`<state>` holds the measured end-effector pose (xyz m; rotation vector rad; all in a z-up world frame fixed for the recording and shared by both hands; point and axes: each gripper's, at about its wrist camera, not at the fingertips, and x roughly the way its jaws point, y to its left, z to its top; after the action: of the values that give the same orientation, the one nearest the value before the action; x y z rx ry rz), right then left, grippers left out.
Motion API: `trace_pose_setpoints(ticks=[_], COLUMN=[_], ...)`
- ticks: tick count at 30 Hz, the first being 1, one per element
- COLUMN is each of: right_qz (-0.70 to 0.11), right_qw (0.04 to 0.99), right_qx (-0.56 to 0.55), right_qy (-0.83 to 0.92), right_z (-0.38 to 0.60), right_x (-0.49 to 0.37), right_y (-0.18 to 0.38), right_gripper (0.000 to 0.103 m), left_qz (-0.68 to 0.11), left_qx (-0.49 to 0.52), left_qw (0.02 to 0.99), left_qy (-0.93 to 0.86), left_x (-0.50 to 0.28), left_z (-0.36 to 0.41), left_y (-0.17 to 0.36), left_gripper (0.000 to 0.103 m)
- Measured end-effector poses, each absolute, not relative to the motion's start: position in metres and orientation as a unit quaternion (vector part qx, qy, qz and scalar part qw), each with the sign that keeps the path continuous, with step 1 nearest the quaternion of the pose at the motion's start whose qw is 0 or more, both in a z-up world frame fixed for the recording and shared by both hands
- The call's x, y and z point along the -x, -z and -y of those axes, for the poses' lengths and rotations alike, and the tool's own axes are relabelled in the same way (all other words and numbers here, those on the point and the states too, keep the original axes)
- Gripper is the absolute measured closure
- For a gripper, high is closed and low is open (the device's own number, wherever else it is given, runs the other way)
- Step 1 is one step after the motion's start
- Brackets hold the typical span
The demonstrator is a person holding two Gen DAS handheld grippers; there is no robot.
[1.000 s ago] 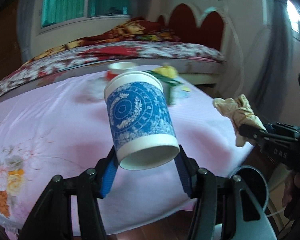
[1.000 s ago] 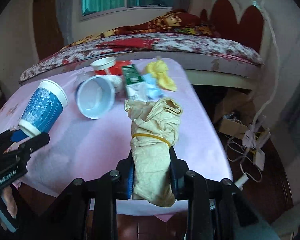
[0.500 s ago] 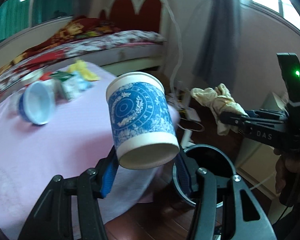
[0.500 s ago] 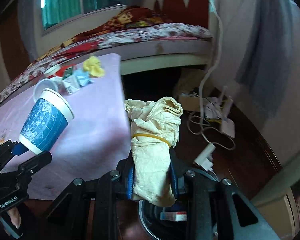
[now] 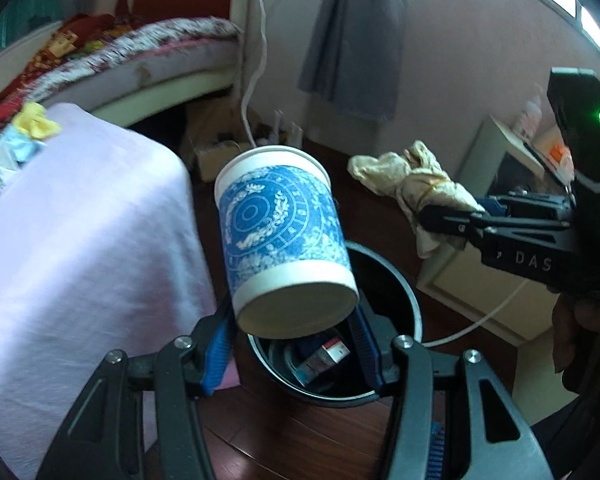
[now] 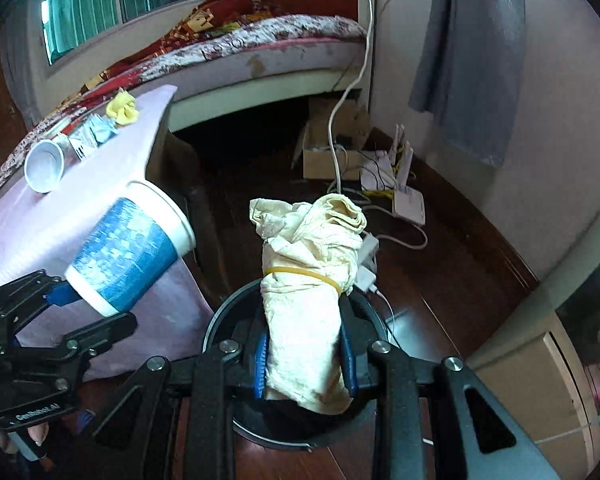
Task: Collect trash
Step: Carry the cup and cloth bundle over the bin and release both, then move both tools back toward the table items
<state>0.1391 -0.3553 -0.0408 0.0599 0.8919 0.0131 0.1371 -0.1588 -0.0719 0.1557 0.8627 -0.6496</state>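
Over bin (image 5: 396, 288): both hand-held grippers level, loaded.

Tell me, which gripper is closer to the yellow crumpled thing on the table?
Left. The left gripper is beside the table's edge, nearer the yellow wad; the right gripper is farther away, past the black bin.

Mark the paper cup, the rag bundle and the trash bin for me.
Blue-patterned paper cup (image 5: 280, 232): left wrist view, on its printed side wall.
Cream rag bundle (image 6: 308, 304): right wrist view, on the cloth just below its rubber band.
Black trash bin (image 5: 414, 304): left wrist view, on its right rim.
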Motion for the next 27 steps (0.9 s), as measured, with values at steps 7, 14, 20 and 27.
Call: trace_pose_setpoints(ticks=[7, 14, 20, 27], right_qz=[-0.457, -0.507, -0.55, -0.514], right_qw=[0.889, 0.861, 0.835, 0.856], right_qx=[-0.019, -0.011, 0.012, 0.013], right_qy=[-0.007, -0.021, 0.005, 0.051], right_z=[0.361, 0.359, 0.362, 0.37], right_x=[-0.142, -0.151, -0.16, -0.163], right_y=[0.065, 0.1, 0.13, 0.103], right_gripper=[0.072, 0.072, 0.0, 0.0], left_qz=[-0.437, -0.472, -0.473, -0.424], left_qx=[-0.06, -0.052, -0.023, -0.022], left_qw=[0.83, 0.808, 0.83, 0.882], left_qy=[0.341, 0.348, 0.293, 0.205], left_x=[-0.14, -0.144, -0.149, -0.144], left_z=[0.171, 0.176, 0.157, 0.121], left_y=[0.093, 0.116, 0.118, 0.086], left_gripper=[0.048, 0.046, 0.001, 0.001])
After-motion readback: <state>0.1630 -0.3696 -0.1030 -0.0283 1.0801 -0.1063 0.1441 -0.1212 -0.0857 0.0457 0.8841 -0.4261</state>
